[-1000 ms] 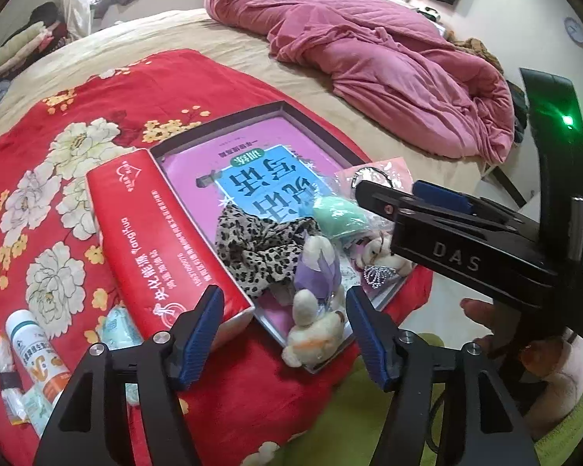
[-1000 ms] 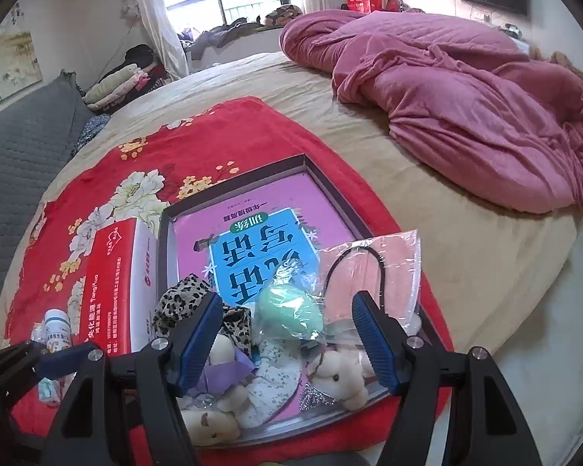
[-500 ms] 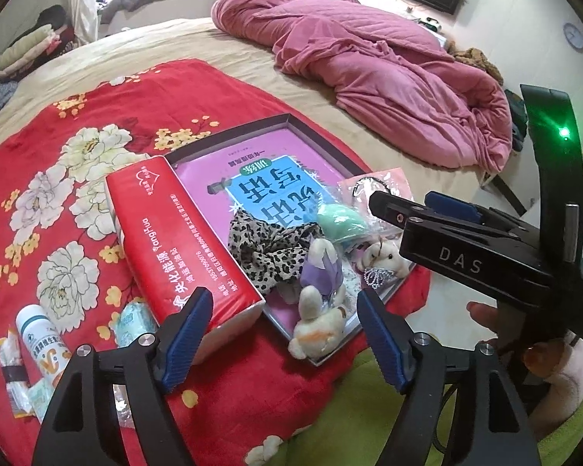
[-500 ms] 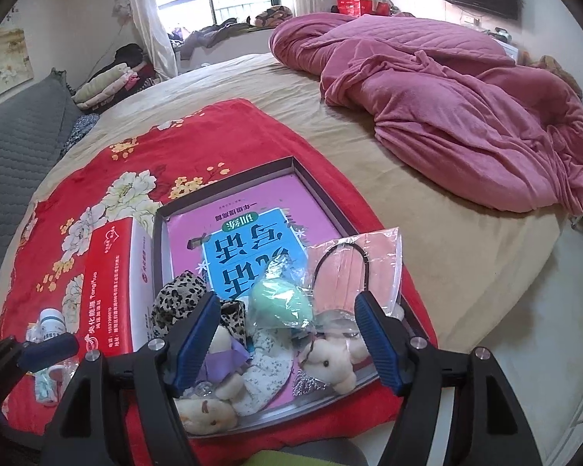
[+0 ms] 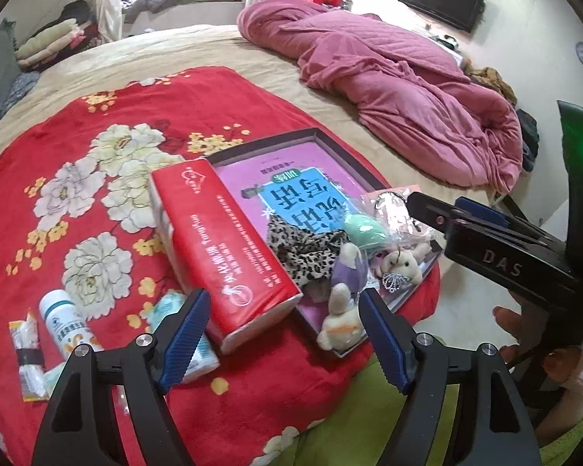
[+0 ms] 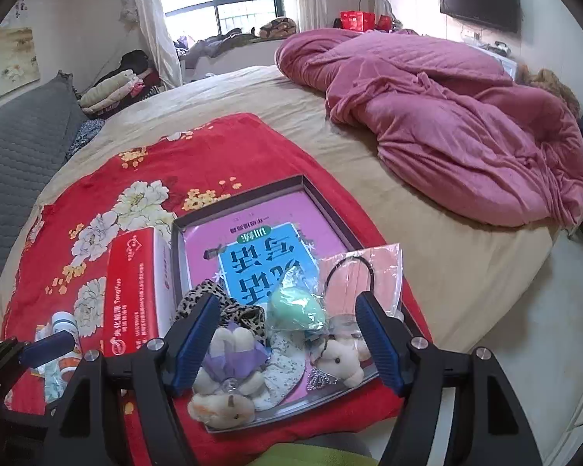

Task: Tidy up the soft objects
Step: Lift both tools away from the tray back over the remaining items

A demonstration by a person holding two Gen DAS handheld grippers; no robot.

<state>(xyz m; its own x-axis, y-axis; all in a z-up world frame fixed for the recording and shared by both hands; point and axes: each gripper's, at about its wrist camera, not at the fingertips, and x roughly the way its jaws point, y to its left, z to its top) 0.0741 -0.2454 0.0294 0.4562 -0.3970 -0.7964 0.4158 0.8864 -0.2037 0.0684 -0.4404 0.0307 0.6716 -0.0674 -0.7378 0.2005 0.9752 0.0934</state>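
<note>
The soft toys [image 6: 229, 380] lie heaped at the near end of the tray [image 6: 322, 202] on the red blanket [image 5: 97, 124], directly under the right hand-held gripper [image 6: 287, 338], which is nearer them. The left hand-held gripper [image 5: 283, 334] hangs over the tissue pack [image 5: 221, 248], whose long side runs away from it. Both stand wide and empty; the left's jaws have just been opening. Compared with a second ago, both seem slightly higher.

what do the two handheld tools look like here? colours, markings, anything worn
Both tools are matte black frames with silver bolts and two fingers carrying blue ribbed pads: left tool, right tool. Seen from the left wrist view, the right tool's body reads "DAS" in pale letters, with a green light lit on its upright black part. A lime-green garment shows below.
</note>
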